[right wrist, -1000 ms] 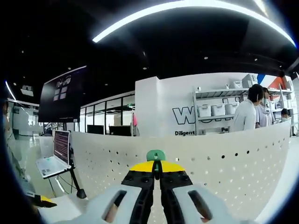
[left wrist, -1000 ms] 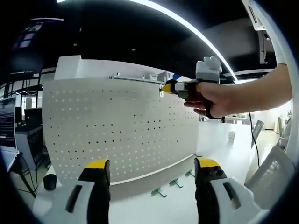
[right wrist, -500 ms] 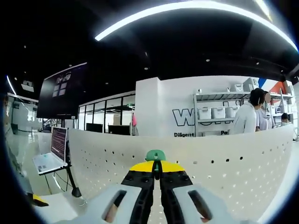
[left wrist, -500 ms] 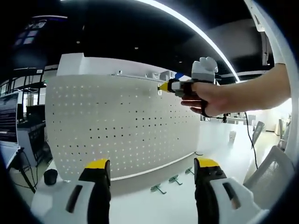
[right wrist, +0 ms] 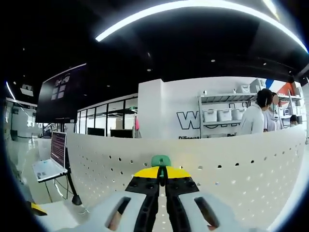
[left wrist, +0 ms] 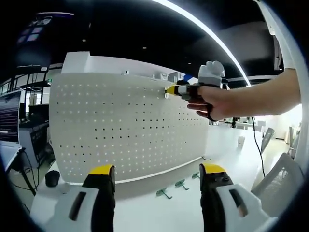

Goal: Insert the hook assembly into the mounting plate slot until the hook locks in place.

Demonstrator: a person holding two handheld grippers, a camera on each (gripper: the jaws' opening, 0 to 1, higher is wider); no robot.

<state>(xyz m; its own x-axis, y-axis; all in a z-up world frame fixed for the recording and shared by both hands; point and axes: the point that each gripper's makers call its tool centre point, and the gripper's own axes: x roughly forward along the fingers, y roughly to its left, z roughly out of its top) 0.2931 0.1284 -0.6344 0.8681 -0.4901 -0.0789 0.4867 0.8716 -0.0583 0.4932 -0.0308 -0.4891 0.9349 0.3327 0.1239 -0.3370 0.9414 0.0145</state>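
A white pegboard plate (left wrist: 120, 130) stands upright on the table. In the left gripper view my right gripper (left wrist: 170, 90) is held by a hand at the board's upper right, its yellow tips against the holes. In the right gripper view it (right wrist: 161, 172) is shut on a green hook (right wrist: 161, 160), right at the top of the pegboard (right wrist: 231, 169). My left gripper (left wrist: 157, 181) stands open below, in front of the board, with nothing between its fingers. Three green hooks (left wrist: 163, 194) lie on the table by the board's foot.
A white table (left wrist: 159, 212) carries the board. A black round object (left wrist: 52, 178) sits at the left of the table. A laptop on a stand (right wrist: 50, 159) is at the left behind the board. People (right wrist: 253, 118) stand by shelves in the background.
The left gripper view has shifted slightly, so the board looks a little larger and higher. The right gripper stays at the board's top with the green hook.
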